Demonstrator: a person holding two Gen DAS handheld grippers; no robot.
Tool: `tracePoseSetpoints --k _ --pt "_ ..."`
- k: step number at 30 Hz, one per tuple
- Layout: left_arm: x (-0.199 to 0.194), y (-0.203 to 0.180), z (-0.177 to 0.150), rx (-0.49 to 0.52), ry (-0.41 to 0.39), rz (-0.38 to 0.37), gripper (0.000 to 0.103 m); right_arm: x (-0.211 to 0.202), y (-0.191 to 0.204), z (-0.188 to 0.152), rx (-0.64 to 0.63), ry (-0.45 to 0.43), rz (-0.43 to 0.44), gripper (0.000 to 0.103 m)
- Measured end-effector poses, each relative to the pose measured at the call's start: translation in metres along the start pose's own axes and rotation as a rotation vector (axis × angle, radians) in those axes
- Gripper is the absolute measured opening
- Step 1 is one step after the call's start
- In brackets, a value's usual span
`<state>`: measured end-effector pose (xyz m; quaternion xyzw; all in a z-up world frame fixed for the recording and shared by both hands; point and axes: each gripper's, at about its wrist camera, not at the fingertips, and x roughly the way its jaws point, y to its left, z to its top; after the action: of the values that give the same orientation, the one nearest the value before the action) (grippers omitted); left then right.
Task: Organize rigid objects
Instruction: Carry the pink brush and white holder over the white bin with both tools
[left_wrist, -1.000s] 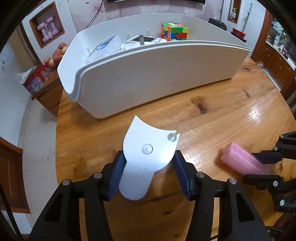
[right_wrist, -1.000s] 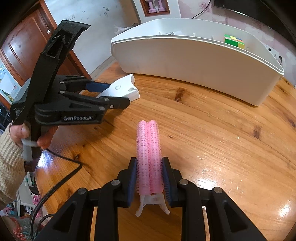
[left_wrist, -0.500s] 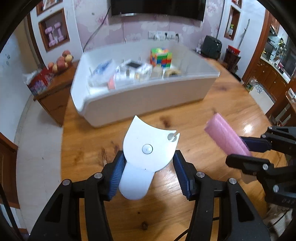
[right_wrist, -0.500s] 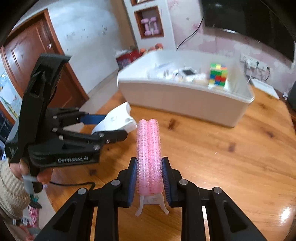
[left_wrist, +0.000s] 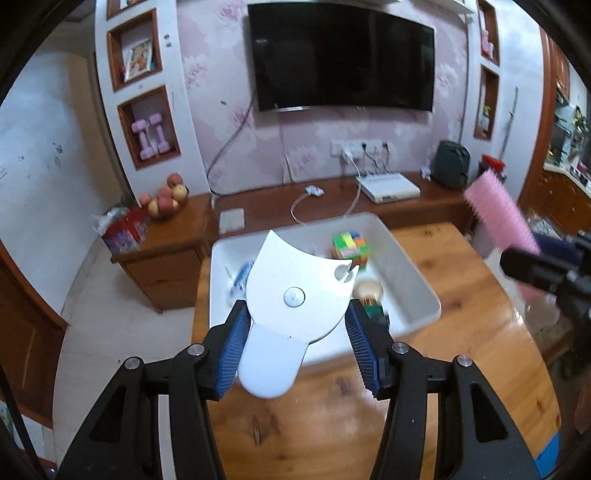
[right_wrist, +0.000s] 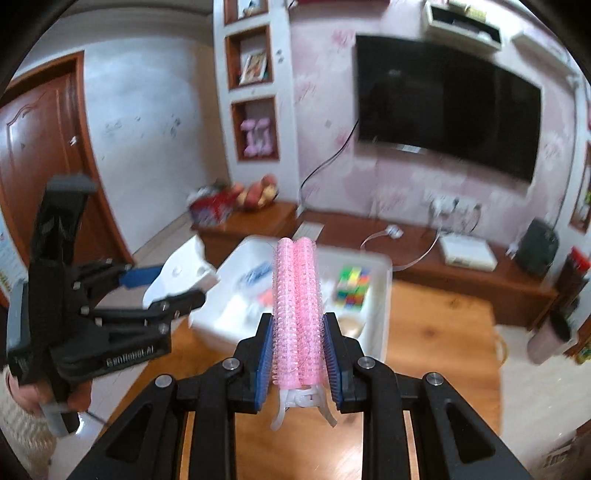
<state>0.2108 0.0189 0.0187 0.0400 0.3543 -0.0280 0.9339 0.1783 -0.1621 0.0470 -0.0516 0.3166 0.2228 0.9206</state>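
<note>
My left gripper (left_wrist: 297, 350) is shut on a flat white plastic piece (left_wrist: 291, 306) with a round rivet and a notch, held high above the white bin (left_wrist: 413, 291). My right gripper (right_wrist: 297, 360) is shut on a pink hair-roller clip (right_wrist: 297, 314), also raised above the table. The bin holds a colour cube (left_wrist: 351, 247), a packet and other small items. In the right wrist view the left gripper (right_wrist: 173, 291) with the white piece (right_wrist: 177, 273) hangs left of the bin (right_wrist: 382, 295). In the left wrist view the pink roller (left_wrist: 498, 214) shows at the right.
The bin stands on a round wooden table (left_wrist: 461, 387). Behind it is a low wooden cabinet (left_wrist: 258, 206) with a white router box (left_wrist: 388, 188), cables, fruit (left_wrist: 166, 195) and a red bag. A TV (left_wrist: 340, 55) hangs on the wall.
Both grippers have risen well above the table with their objects, so the bin now lies below and its inside shows. The grips have not changed.
</note>
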Motion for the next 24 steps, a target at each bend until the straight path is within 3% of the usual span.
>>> tracePoseSetpoints --k 5,10,15,24 --pt "0.021 0.009 0.014 -0.036 -0.012 0.042 0.057 0.017 -0.014 0.044 0.014 -0.025 -0.064 0.026" --pt "0.062 0.023 0.018 -0.080 0.021 0.079 0.057 0.060 -0.029 0.059 0.052 0.013 -0.092 0.026" --pt "0.097 0.029 0.011 -0.107 0.058 0.112 0.057 0.113 -0.037 0.052 0.082 0.088 -0.100 0.026" --pt "0.152 0.031 -0.004 -0.136 0.156 0.118 0.057 0.194 -0.039 0.009 0.098 0.256 -0.107 0.026"
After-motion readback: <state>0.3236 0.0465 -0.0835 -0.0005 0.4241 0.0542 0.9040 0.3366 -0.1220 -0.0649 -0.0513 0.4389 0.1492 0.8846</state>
